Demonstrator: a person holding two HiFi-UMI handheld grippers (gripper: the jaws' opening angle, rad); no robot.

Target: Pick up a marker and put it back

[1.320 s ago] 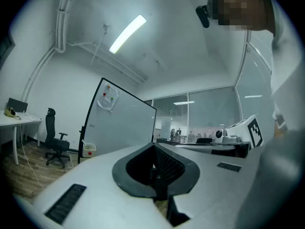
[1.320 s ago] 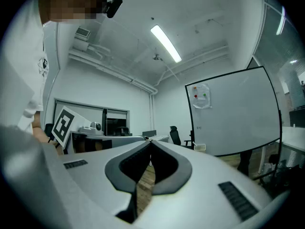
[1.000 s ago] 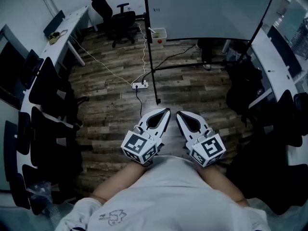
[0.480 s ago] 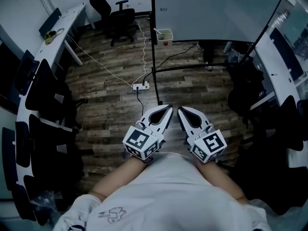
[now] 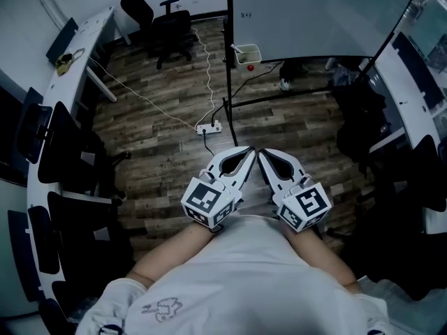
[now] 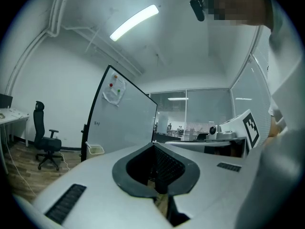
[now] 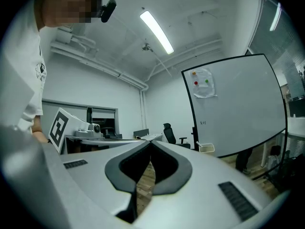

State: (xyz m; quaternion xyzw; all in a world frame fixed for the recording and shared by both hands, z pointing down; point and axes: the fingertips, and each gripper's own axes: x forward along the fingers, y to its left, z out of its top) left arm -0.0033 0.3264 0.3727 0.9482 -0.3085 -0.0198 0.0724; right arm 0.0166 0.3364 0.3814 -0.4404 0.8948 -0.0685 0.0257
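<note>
A thin stick that may be a marker [image 6: 88,145] pokes from a small tray [image 5: 246,52] hung on the whiteboard [image 5: 314,12], well apart from both tools. The left hand-held gripper [image 5: 243,156] and right hand-held gripper [image 5: 266,158] sit side by side near the person [image 5: 237,278], above the wood floor [image 5: 160,138], each closed on nothing.
</note>
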